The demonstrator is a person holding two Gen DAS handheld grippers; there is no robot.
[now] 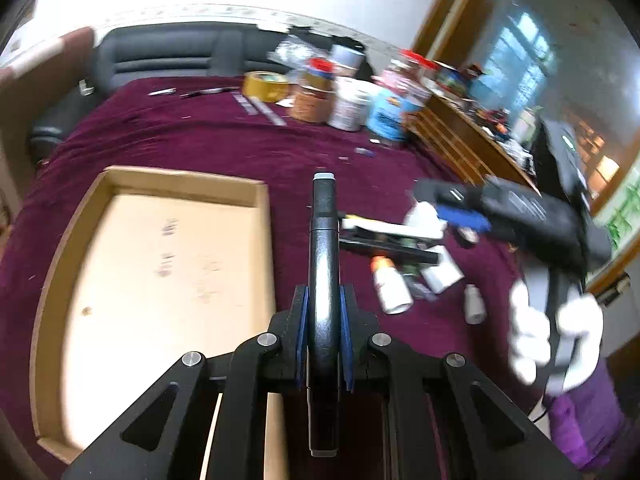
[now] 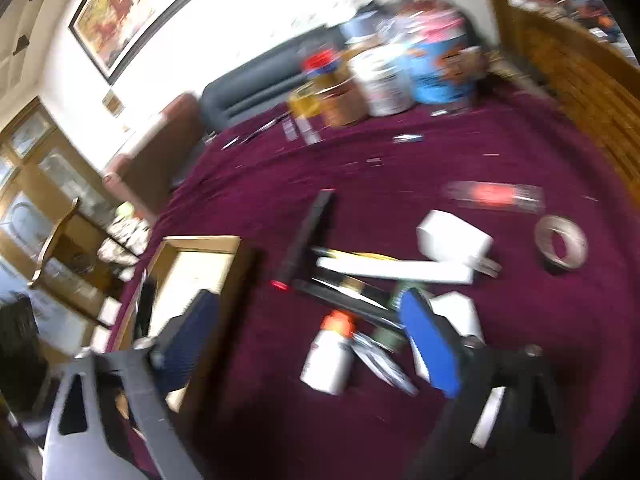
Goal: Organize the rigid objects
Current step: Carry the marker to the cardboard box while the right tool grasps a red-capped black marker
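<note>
My left gripper [image 1: 324, 332] is shut on a long black pen-like tool [image 1: 323, 240] with a grey tip, held above the maroon cloth just right of the empty cardboard tray [image 1: 160, 280]. My right gripper [image 2: 316, 340] is open and empty, hovering over a pile of rigid objects: a white bottle with an orange cap [image 2: 330, 354], a long white box [image 2: 396, 270], black bars [image 2: 308, 236], a white adapter [image 2: 454, 240]. The pile also shows in the left wrist view [image 1: 392, 248], with the right gripper [image 1: 460, 216] above it. The tray's corner shows in the right wrist view [image 2: 196, 256].
Jars, cans and a yellow tape roll [image 1: 266, 86] stand at the table's far edge. A grey tape roll [image 2: 562, 248] and a clear packet with red [image 2: 494, 196] lie right of the pile. A dark sofa [image 1: 168, 56] is behind; a wooden cabinet [image 1: 460, 136] at right.
</note>
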